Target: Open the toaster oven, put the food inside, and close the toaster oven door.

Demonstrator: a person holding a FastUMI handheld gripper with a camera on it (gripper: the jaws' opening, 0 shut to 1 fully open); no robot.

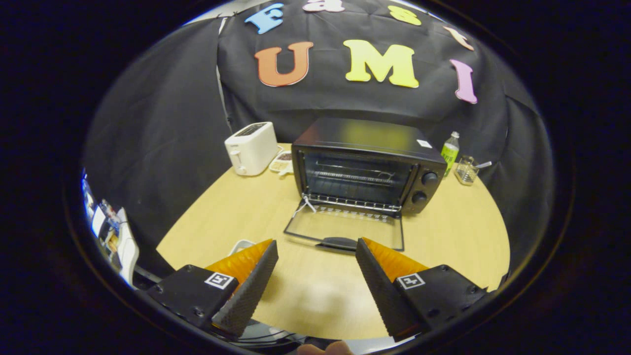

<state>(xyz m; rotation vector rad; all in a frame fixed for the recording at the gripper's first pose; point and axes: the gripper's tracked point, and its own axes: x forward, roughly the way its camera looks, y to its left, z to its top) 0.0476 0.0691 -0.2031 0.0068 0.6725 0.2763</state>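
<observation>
The tool [315, 246], fingers spread and holding nothing, hovers over the surface [458, 236] just before the toaster oven [367, 165], whose door [345, 229] lies open.

Round pale wooden table [236, 217] — black cloth wall [162, 128] behind it.

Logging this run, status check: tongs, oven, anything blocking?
Tongs open, empty, just short of the door handle. Toaster oven door down flat, rack bare. Nothing between tongs and oven.
</observation>
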